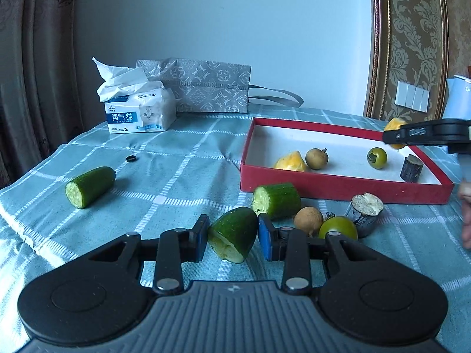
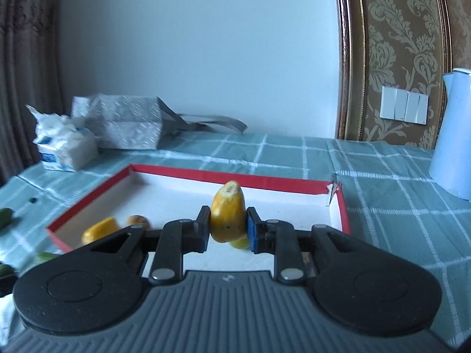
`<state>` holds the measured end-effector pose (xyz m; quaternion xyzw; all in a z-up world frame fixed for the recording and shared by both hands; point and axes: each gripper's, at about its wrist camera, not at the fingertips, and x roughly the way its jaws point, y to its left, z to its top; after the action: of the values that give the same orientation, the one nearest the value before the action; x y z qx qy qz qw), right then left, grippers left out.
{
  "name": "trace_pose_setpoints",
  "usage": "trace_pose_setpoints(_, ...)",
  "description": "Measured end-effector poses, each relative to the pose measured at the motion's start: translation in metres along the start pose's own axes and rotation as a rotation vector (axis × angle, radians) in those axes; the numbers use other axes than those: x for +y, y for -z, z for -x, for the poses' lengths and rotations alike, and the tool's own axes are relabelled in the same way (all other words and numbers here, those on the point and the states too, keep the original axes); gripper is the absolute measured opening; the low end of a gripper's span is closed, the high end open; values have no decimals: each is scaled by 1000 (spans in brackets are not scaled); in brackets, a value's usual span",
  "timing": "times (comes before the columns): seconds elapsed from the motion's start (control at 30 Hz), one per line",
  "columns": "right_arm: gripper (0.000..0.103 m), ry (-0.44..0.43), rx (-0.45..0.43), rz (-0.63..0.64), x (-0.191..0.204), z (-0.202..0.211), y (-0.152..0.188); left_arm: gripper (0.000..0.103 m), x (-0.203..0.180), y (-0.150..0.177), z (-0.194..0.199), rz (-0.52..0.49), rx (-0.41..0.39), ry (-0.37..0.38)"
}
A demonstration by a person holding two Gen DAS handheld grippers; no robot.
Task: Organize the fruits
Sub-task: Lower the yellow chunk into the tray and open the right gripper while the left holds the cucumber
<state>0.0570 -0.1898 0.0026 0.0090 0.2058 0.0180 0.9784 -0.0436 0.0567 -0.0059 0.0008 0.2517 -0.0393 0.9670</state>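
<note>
Right claw [image 2: 228,225] grips one yellow piece [image 2: 228,217] over the red box [image 1: 338,189]; left claw [image 1: 232,235] clamps one of three cucumber chunks [image 1: 232,238].

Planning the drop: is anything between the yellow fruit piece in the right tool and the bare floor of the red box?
Nothing visible. The right tool holds the yellow piece over the red box, with bare white floor beyond it.

Pale wall [image 1: 220,14], brown curtain [image 1: 32,58]
</note>
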Motion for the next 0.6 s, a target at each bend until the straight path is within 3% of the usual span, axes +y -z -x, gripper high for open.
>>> trace_pose_setpoints(0.13, 25, 28, 45, 21, 2, -21, 2, 34, 2, 0, -1, 13, 4, 7)
trace_pose_setpoints(0.23, 34, 55, 43, 22, 2, -26, 6, 34, 3, 0, -1, 17, 5, 8)
trace_pose_setpoints(0.43, 37, 52, -15, -29, -10, -5, 10, 34, 2, 0, -1, 13, 4, -1)
trace_pose_setpoints(0.6, 64, 29, -90, -73, -31, 42, 24, 34, -1, 0, 0, -1, 0, -18)
